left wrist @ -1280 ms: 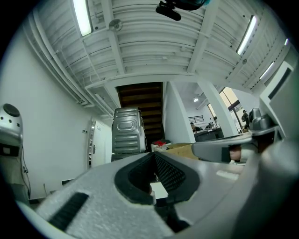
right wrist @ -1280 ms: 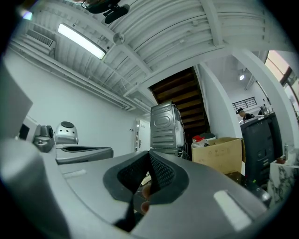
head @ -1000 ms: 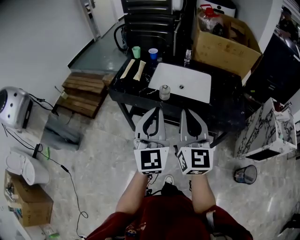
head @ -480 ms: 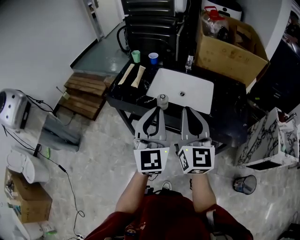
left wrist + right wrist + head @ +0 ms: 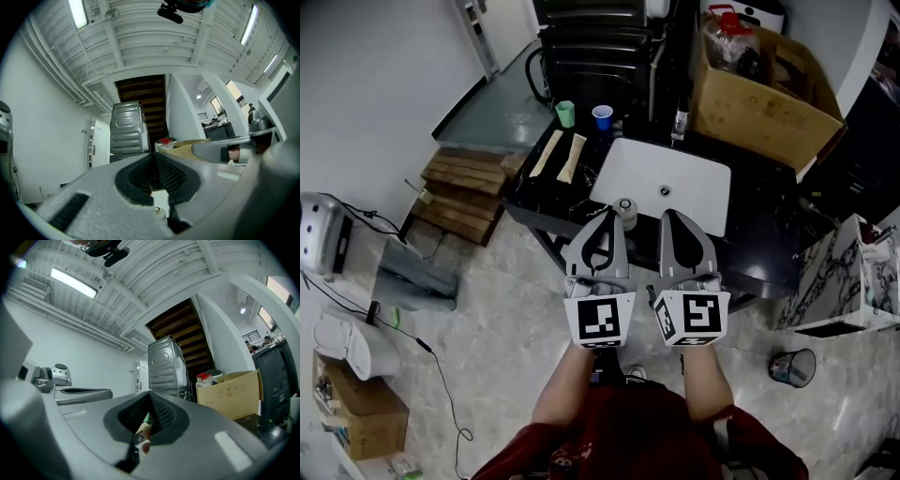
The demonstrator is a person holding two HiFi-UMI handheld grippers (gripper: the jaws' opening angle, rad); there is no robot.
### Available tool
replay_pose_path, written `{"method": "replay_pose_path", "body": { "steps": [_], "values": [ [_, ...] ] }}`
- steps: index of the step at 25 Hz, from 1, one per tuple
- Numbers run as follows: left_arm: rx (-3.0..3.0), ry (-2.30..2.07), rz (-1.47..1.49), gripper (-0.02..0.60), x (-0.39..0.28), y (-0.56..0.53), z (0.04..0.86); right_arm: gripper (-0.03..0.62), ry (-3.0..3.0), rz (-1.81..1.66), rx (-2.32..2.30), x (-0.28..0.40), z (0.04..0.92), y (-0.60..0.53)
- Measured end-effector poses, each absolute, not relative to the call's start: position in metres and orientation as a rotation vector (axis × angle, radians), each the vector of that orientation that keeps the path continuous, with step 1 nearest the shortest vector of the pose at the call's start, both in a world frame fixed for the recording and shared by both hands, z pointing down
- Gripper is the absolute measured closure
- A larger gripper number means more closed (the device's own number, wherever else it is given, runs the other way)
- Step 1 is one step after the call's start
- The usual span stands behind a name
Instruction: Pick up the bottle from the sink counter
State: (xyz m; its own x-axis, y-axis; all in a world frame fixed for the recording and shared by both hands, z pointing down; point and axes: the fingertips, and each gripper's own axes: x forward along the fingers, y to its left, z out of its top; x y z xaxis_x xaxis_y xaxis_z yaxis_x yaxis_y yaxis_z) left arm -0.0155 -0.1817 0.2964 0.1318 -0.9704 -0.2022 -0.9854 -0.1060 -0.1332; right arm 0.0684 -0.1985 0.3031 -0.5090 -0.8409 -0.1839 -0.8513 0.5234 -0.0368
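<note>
A small clear bottle (image 5: 626,208) with a pale cap stands upright on the black sink counter (image 5: 759,246), at the front rim of the white sink (image 5: 694,183). My left gripper (image 5: 607,217) is held just left of the bottle, tips close beside it, jaws together with nothing between them. To the bottle's right my right gripper (image 5: 667,216) hovers over the sink's front edge, also shut and empty. Both gripper views look up over closed jaws (image 5: 154,157) (image 5: 150,397) at the room and ceiling.
A green cup (image 5: 565,112), a blue cup (image 5: 602,116) and two beige packets (image 5: 561,154) sit on the counter's left end. A faucet (image 5: 680,120) stands behind the sink, a cardboard box (image 5: 769,94) at back right. Wooden pallets (image 5: 459,187) lie left; a waste bin (image 5: 791,367) stands on the floor at the right.
Both grippers have come forward toward the counter. The bottle, earlier well ahead of the tips, now stands between and right beside them. Jaws stayed shut.
</note>
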Motion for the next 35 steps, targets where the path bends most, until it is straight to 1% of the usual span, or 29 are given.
{"method": "replay_pose_path", "body": {
  "steps": [5,8,18,22,28,35],
  "values": [
    [-2.187,1.888,0.15,0.578,-0.04,-0.214,0.285,0.592,2.551,0.123,-1.494,0.048,0.291,-0.23],
    [-2.211,1.882,0.123,0.578,-0.058,-0.232,0.283,0.592,2.535,0.148,-1.506,0.031,0.282,-0.247],
    [-2.239,1.832,0.182,0.578,-0.115,-0.278,0.267,0.592,2.5,0.194,-1.552,-0.025,0.268,-0.292],
    [-2.232,1.823,0.287,0.578,-0.131,-0.287,0.26,0.592,2.516,0.219,-1.56,-0.04,0.268,-0.3],
    [-2.212,1.823,0.226,0.578,-0.133,-0.305,0.261,0.592,2.515,0.218,-1.542,-0.04,0.266,-0.318],
    [-2.192,1.83,0.232,0.578,-0.123,-0.326,0.255,0.592,2.518,0.215,-1.506,-0.031,0.26,-0.338]
  ]
}}
